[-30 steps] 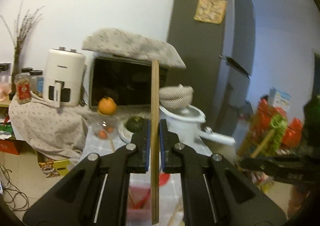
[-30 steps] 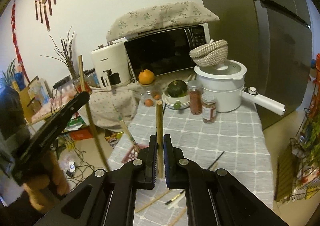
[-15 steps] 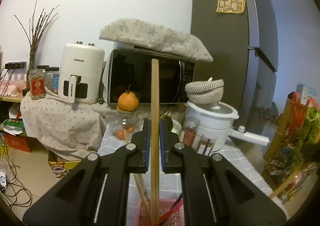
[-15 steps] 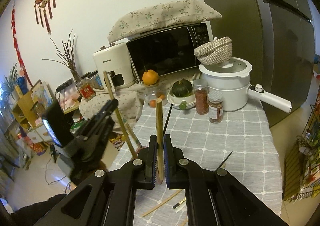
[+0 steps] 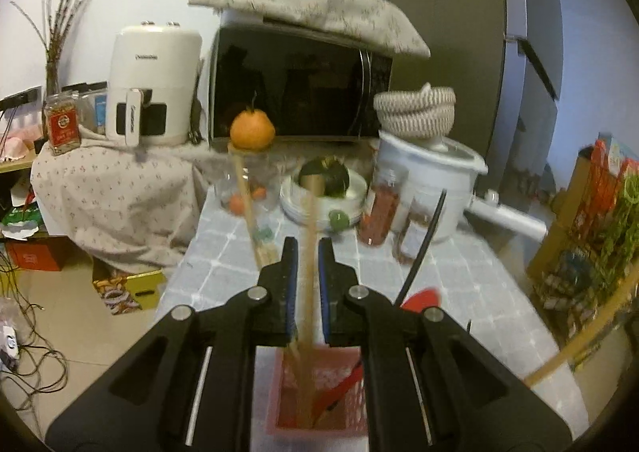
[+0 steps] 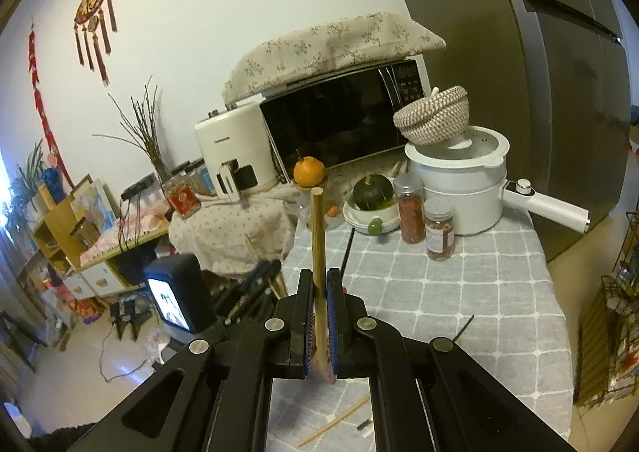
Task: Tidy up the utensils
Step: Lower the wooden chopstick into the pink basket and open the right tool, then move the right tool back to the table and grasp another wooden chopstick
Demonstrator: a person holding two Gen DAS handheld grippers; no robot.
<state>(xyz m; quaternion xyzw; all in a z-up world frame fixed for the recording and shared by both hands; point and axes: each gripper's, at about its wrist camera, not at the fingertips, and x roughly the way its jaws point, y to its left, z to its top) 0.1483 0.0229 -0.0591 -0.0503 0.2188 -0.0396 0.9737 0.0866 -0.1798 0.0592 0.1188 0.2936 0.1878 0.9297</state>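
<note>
The left claw (image 5: 306, 284) is clenched on a wooden chopstick (image 5: 308, 252), upright, its lower end down inside the red utensil basket (image 5: 319, 426) on the checked worktop (image 5: 459, 276). The right claw (image 6: 318, 316) grips another wooden chopstick (image 6: 318, 236) near its lower end. These sticks look light, stiff and smooth; a pinch near the middle should stop them pivoting. More lie loose on the worktop.
</note>
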